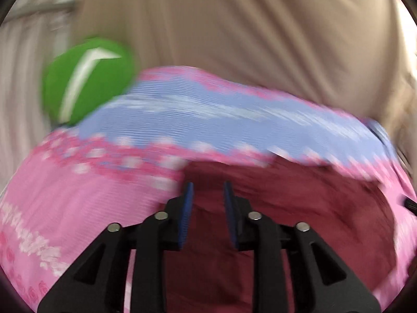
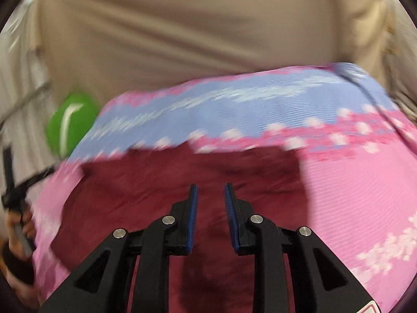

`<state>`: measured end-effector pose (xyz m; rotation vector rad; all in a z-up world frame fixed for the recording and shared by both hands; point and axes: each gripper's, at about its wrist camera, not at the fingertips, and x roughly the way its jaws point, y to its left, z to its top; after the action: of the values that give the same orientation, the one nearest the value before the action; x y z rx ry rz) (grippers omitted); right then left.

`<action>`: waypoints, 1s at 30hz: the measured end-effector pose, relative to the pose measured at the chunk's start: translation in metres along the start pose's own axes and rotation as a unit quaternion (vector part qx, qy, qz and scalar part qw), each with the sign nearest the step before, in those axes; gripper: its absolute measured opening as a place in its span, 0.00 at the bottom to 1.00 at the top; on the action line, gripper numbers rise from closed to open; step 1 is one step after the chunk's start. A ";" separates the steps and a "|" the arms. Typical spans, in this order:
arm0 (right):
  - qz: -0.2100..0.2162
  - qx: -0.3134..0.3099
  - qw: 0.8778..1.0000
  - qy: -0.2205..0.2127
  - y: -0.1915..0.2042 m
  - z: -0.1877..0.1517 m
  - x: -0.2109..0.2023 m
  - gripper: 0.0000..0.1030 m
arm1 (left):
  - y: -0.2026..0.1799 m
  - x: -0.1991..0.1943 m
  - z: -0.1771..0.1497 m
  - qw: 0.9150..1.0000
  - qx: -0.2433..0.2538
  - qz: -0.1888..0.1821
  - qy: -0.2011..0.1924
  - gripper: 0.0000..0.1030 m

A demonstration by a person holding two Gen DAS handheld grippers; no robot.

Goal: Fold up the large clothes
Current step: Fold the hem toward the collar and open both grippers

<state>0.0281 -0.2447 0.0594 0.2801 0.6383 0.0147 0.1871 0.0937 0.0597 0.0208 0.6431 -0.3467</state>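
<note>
On the bed, left to right:
Green cushion (image 1: pixel 88 80): white mark, no readable writing.
Pink-and-blue sheet (image 1: pixel 198 109): white lettering, blurred, illegible.
Maroon garment (image 1: pixel 286 208): lying on sheet, under both claws.
Left gripper (image 1: pixel 208 203): released, holding nothing.
Right gripper (image 2: pixel 211 206): released, holding nothing.

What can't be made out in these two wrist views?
- Dark red garment: both views blurred; its shape and fold state are unreadable, and its near part is hidden behind the open left gripper and right gripper.
- Pink and blue sheet: print smeared.
- Green object: blurred, partly behind the sheet; unidentifiable.
</note>
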 end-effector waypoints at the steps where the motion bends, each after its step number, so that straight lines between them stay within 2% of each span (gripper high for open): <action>1: 0.026 -0.019 0.999 0.017 0.024 -0.011 0.007 0.22 | -0.019 0.003 -0.007 0.999 0.018 -0.026 0.017 0.29; 2: 0.051 -0.043 0.997 0.040 0.052 -0.025 0.018 0.22 | -0.034 0.008 -0.013 0.998 0.029 -0.046 0.034 0.29; 4: 0.066 -0.080 0.992 0.066 0.083 -0.046 0.033 0.19 | -0.070 0.028 -0.038 0.991 0.054 -0.086 0.086 0.31; 5: 0.061 -0.099 0.990 0.073 0.094 -0.056 0.039 0.18 | -0.080 0.038 -0.049 0.989 0.064 -0.087 0.102 0.31; 7: 0.029 -0.130 0.988 0.080 0.099 -0.076 0.045 0.16 | -0.088 0.047 -0.069 0.990 0.095 -0.052 0.094 0.31; 9: 0.007 -0.112 0.990 0.081 0.078 -0.082 0.039 0.15 | -0.074 0.044 -0.077 0.991 0.105 -0.020 0.076 0.31; 12: -0.045 -0.030 0.995 0.079 0.009 -0.085 0.019 0.11 | -0.028 0.040 -0.078 0.995 0.063 0.017 0.082 0.31; 13: -0.060 -0.010 0.995 0.078 -0.009 -0.086 0.015 0.07 | -0.015 0.040 -0.078 0.994 0.053 0.034 0.085 0.31; 14: -0.071 0.025 0.994 0.077 -0.038 -0.090 0.006 0.06 | 0.000 0.039 -0.080 0.994 0.042 0.052 0.085 0.31; 16: -0.090 0.067 0.991 0.074 -0.070 -0.097 -0.006 0.05 | 0.028 0.040 -0.082 0.993 0.021 0.075 0.090 0.30; 18: -0.105 0.100 0.987 0.070 -0.090 -0.095 -0.017 0.06 | 0.040 0.036 -0.077 0.991 0.005 0.092 0.095 0.29; 19: -0.110 0.106 0.986 0.066 -0.092 -0.091 -0.020 0.14 | 0.042 0.031 -0.074 0.990 0.000 0.104 0.093 0.29; 20: -0.120 0.105 0.985 0.060 -0.092 -0.082 -0.024 0.18 | 0.041 0.024 -0.063 0.992 -0.008 0.098 0.079 0.27; 22: -0.126 0.085 0.987 0.044 -0.085 -0.056 -0.023 0.18 | 0.034 0.016 -0.045 0.996 -0.017 0.067 0.058 0.28; 25: -0.091 0.069 0.993 0.027 -0.064 -0.013 -0.001 0.18 | 0.005 0.021 -0.011 0.999 -0.014 0.016 0.038 0.30; 27: -0.079 0.052 0.995 0.030 -0.049 0.011 0.026 0.18 | -0.021 0.038 0.003 0.999 -0.003 -0.009 0.046 0.33; 30: -0.061 0.025 0.996 0.058 -0.027 0.027 0.070 0.18 | -0.055 0.080 0.013 0.996 0.027 -0.028 0.078 0.34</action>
<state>0.0988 -0.2707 0.0317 0.2888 0.7709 -0.1035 0.2363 0.0155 0.0279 0.0816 0.7908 -0.4196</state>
